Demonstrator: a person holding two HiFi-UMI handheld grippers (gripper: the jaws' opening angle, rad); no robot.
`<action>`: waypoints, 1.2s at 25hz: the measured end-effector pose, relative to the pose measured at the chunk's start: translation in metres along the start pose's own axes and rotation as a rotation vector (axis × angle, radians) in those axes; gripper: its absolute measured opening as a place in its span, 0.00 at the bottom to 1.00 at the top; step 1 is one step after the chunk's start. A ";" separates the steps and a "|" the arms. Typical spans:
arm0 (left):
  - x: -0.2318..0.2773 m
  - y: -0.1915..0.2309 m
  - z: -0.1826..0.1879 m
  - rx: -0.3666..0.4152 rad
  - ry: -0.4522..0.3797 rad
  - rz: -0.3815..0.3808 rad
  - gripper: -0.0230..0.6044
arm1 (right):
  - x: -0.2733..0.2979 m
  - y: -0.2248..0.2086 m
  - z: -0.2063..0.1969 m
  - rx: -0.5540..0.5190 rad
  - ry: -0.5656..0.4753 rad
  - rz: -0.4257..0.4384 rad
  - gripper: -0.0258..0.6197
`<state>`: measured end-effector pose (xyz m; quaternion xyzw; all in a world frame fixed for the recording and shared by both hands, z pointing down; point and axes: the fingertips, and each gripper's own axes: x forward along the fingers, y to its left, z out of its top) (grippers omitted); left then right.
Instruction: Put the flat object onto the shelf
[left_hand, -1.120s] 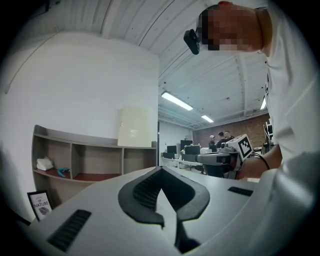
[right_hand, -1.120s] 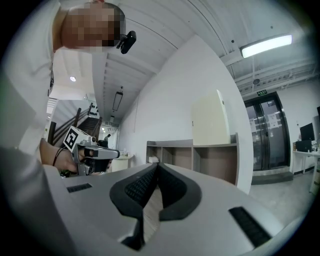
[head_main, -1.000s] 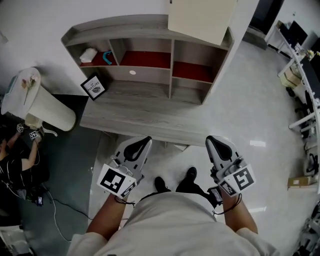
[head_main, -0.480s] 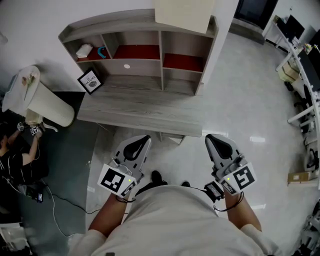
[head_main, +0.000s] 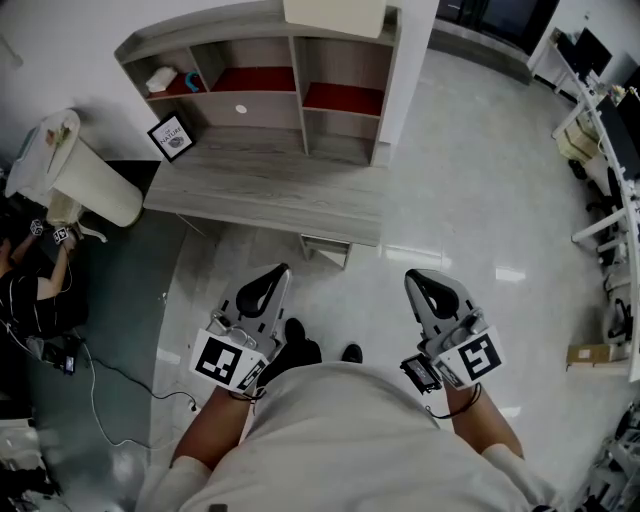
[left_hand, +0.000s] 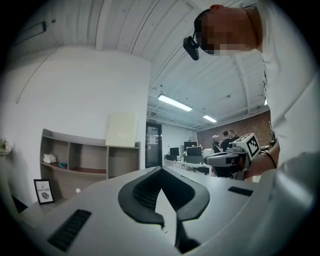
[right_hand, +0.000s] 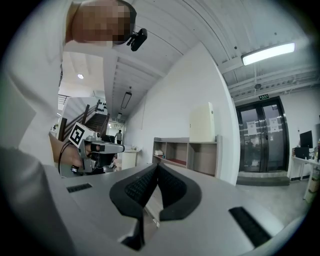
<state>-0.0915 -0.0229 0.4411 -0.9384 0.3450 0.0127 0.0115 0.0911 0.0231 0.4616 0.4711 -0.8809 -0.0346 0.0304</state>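
Head view, shelf (head_main: 200, 32): stands against the white wall at the top, on the back of a grey desk (head_main: 270, 190).
Head view, board (head_main: 335, 12): cream and flat, upright on the shelf's top at its right end, against the wall.
Head view, frame (head_main: 170, 137): small and black-edged, propped on the desk's left end, below the shelf's left bay.
Head view, left gripper (head_main: 279, 269): held low over the pale floor (head_main: 480, 190), well apart from the desk, pointing toward it.
Head view, right gripper (head_main: 411, 274): beside the left one, level with it, also over the floor.
Head view, bin (head_main: 85, 190): white, tilted, left of the desk; a person (head_main: 30, 300) sits beside it.
Left gripper view, jaws: tips closed together, nothing between them.
Left gripper view, surroundings: shelf far off at the left with the board on top; frame below it; right gripper at the right edge.
Right gripper view, jaws: pressed together, empty.
Right gripper view, surroundings: shelf ahead with the board on top against the wall; glass doors (right_hand: 262, 140) to the right; left gripper at the left.
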 end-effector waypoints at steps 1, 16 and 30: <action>-0.001 -0.008 -0.002 0.005 0.003 0.001 0.06 | -0.008 0.000 -0.002 0.000 -0.002 -0.002 0.07; -0.029 -0.072 -0.007 -0.001 -0.002 0.041 0.06 | -0.066 0.023 -0.010 -0.022 -0.010 0.029 0.07; -0.021 -0.084 -0.005 0.000 0.005 0.030 0.06 | -0.070 0.023 -0.010 -0.027 -0.018 0.050 0.07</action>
